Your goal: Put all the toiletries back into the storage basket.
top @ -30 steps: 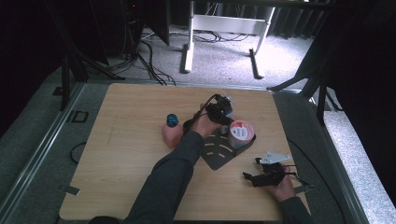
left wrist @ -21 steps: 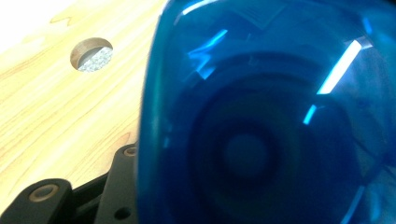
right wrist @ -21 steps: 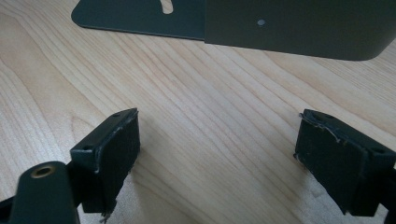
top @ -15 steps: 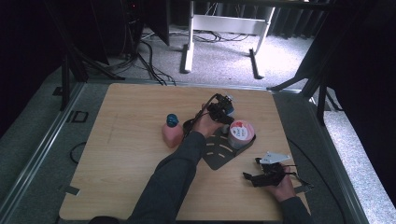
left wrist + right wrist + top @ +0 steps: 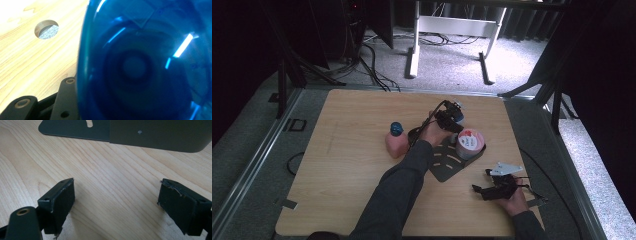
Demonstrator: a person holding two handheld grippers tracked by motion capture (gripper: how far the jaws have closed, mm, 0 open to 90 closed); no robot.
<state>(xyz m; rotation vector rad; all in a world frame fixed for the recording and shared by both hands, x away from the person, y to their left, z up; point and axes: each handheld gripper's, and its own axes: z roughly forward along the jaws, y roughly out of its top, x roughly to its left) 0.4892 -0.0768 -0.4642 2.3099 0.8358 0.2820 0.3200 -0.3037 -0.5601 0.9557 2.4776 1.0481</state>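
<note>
Blue cup [image 5: 147, 65]: clamped in left gripper [image 5: 452, 118] fingers, far of black rack [image 5: 447, 165].
Right gripper [image 5: 484, 190]: fingers apart, near-right, farther off.

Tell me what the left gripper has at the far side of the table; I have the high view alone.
Observer: The left gripper has a blue see-through container right against its camera, with one black jaw beside it.
Operator: Check the right gripper's jaws.
Observer: The right gripper stands open, with bare table between its pads.
Operator: Report what lies ahead of it.
Observer: The edge of the black metal plate, apart from the jaws.
</note>
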